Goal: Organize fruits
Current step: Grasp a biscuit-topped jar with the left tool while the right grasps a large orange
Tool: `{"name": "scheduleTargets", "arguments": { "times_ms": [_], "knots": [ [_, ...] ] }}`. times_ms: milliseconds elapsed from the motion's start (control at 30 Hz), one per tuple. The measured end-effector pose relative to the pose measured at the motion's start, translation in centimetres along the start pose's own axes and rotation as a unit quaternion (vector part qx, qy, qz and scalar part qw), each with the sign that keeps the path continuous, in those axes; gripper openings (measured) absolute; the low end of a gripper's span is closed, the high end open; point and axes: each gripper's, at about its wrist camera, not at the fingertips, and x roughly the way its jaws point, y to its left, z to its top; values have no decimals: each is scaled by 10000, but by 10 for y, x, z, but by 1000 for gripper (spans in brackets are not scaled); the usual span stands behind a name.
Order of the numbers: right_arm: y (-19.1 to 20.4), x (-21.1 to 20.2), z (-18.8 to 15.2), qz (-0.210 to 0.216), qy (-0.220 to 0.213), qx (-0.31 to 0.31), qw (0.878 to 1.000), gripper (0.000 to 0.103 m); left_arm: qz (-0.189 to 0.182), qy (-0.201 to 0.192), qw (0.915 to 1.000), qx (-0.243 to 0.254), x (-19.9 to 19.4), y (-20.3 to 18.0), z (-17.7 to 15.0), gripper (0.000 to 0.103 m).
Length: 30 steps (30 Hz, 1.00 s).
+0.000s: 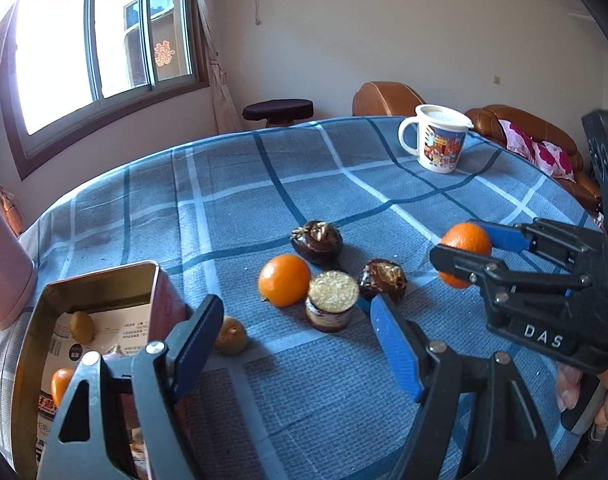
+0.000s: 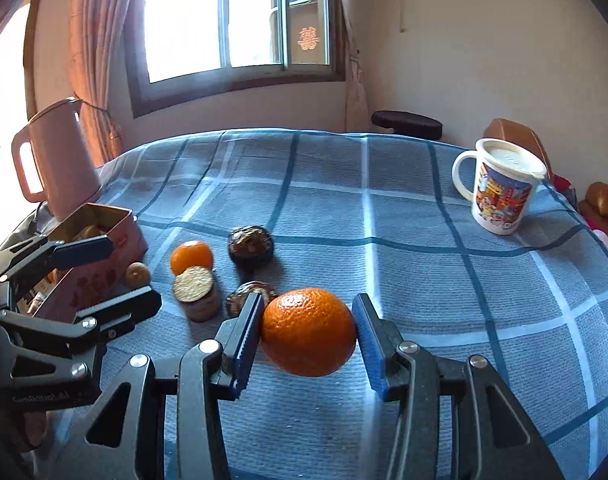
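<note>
Black linkages w/ blue-padded fingers [image 2: 248, 332] of the right gripper [image 2: 308, 334] fill the near view, closed on a large round orange w/ pitted glossy skin [image 2: 308, 332], pads pressing both sides; whether it's lifted off the blue checked cloth on the desk [image 2: 383, 216] can't be told for sure, prob. just clear of it. Left gripper [image 1: 292, 344] sits w/ fingers spread wide, holding nothing, beside the open rectangular metal tin [image 1: 104, 280], likely waiting there to steady it or take the next piece. Tin already has a smaller orange [image 1: 60, 384] and a tan fruit [image 1: 82, 326] inside, so it's prob. the drop spot. Another orange [image 1: 284, 280] lies loose mid-desk, touching a round gold-topped jar [image 1: 331, 300].
</note>
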Motion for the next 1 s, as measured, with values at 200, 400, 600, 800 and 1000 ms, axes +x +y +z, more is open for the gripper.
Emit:
{"name": "scheduleTargets", "arguments": {
  "times_ms": [200,400,600,800,1000],
  "knots": [
    [-9,0,2,22,-37,164,9999,48,-279,553,9981,-67,30,-10,4,49],
    [-9,3,1,120,21,145,9998,48,-292,669,9973,-83,43,-14,9,46],
    [-10,2,1,272,11,188,9995,48,-424,601,9971,-192,40,-8,8,37],
    [-8,0,0,242,-58,128,9996,48,-495,388,9978,-195,25,-7,3,37],
    [-5,-6,0,280,-216,53,9994,48,-452,90,9987,-200,10,-7,1,37]
  ]
}}
